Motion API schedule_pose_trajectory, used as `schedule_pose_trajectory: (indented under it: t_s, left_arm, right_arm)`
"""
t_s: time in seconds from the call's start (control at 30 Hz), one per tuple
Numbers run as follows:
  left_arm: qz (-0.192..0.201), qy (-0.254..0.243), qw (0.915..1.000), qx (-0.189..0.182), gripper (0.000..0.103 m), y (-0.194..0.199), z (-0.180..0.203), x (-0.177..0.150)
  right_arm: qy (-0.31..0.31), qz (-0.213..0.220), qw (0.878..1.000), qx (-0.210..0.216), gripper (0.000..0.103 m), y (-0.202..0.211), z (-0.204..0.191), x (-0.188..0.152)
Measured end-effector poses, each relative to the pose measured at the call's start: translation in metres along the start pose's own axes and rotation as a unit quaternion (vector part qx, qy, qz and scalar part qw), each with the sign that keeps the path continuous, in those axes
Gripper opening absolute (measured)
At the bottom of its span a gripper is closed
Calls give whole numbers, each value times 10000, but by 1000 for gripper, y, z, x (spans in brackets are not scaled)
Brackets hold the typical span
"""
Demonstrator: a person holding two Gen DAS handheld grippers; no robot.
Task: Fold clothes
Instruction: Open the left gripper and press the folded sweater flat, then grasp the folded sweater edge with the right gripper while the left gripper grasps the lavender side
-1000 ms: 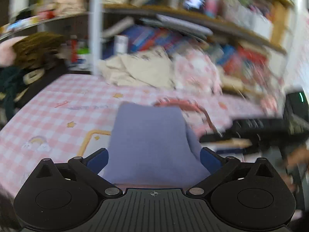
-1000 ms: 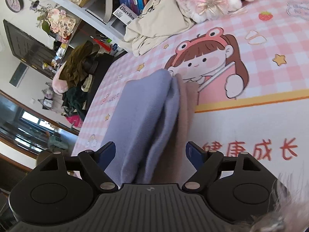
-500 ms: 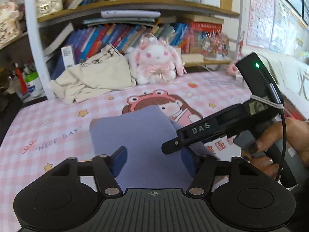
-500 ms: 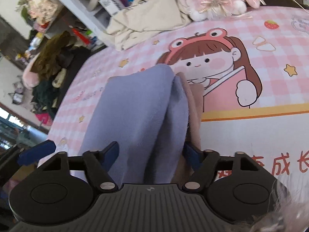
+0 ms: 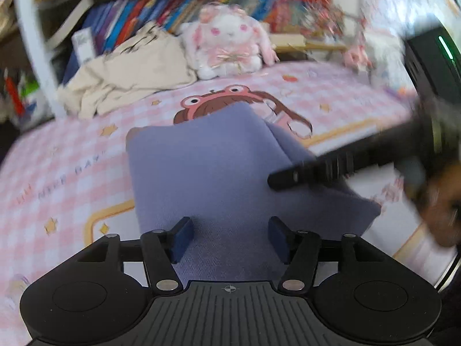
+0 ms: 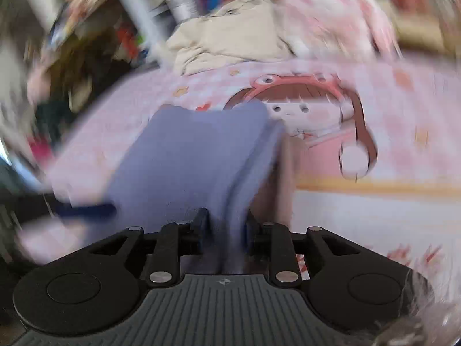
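Note:
A folded purple garment [image 5: 207,167] lies on the pink checked bed sheet [image 5: 72,158] with a cartoon girl print. My left gripper [image 5: 229,238] hovers low over its near edge. Its jaws are opening slightly, the cloth runs flat between and under them, and the pads do not press it. My right gripper [image 6: 224,226] is closing, and its pads pinch a raised fold of the purple garment [image 6: 187,155]. A brownish-pink layer [image 6: 276,190] shows at the garment's right side. In the left wrist view the right gripper's fingers [image 5: 317,170] reach in from the right.
A crumpled beige cloth [image 5: 129,77] and a white and pink plush rabbit [image 5: 230,46] lie at the far edge of the bed, below a bookshelf [image 5: 173,14]. A person's hand [image 5: 440,210] holds the right gripper. Dark clothes [image 6: 66,86] are piled at far left.
My left gripper has sunk closer to the garment and its jaws have narrowed from wide. My right gripper's jaws have closed onto the garment's fold. Both views now blur with motion.

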State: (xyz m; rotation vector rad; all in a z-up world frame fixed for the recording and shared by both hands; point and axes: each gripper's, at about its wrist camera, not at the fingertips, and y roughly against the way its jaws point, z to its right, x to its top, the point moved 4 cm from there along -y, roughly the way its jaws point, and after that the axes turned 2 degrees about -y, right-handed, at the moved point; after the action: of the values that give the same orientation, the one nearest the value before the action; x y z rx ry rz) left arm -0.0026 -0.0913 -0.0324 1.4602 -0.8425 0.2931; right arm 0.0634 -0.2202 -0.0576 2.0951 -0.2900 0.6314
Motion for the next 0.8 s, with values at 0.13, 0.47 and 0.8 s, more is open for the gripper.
schedule_pose_trajectory:
  t_s: [0.13, 0.47, 0.8]
  left_arm:
    - [334, 168, 9993, 32, 59, 20, -4, 10]
    - [97, 985, 9950, -117, 61, -6, -17, 5]
    - [226, 624, 9975, 234, 70, 9, -3, 12]
  right_arm:
    - [-662, 56, 9968, 437, 49, 10, 18, 14]
    - [392, 720, 9950, 576, 16, 24, -17, 25]
    - [-158, 275, 9989, 339, 36, 38, 11, 23]
